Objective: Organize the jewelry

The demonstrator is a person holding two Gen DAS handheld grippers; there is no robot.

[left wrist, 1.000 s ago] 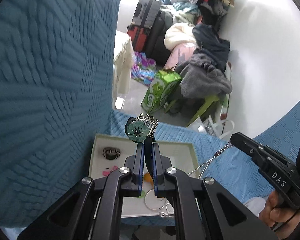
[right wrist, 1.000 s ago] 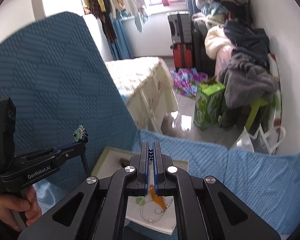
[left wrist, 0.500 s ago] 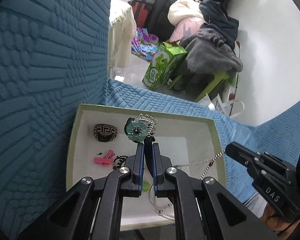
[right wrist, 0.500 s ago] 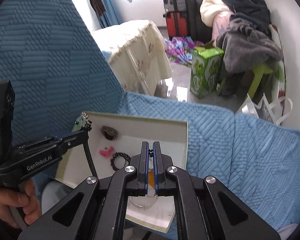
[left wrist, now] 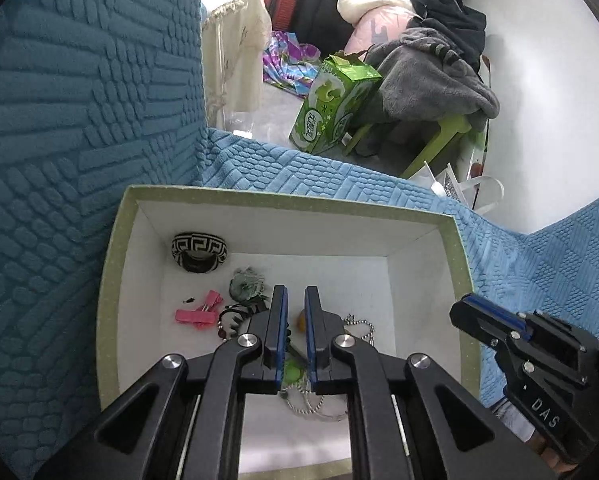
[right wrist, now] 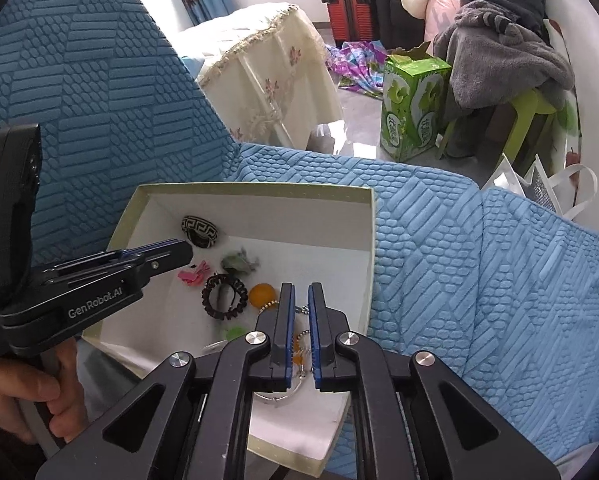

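Both the left gripper [left wrist: 295,296] and the right gripper [right wrist: 301,292] hang with jaws apart, holding nothing. Just ahead of the left one, a green flower brooch [left wrist: 246,282] lies in the box [left wrist: 111,280].

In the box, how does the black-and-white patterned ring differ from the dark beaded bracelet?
The patterned ring is a wide solid band with a white key pattern; the beaded bracelet is a thin loop of separate dark beads. The ring sits near the box's far left corner, tilted on edge; the bracelet lies flat nearer the middle, beside an orange bead. Both rest loose on the white floor, untouched by either gripper.
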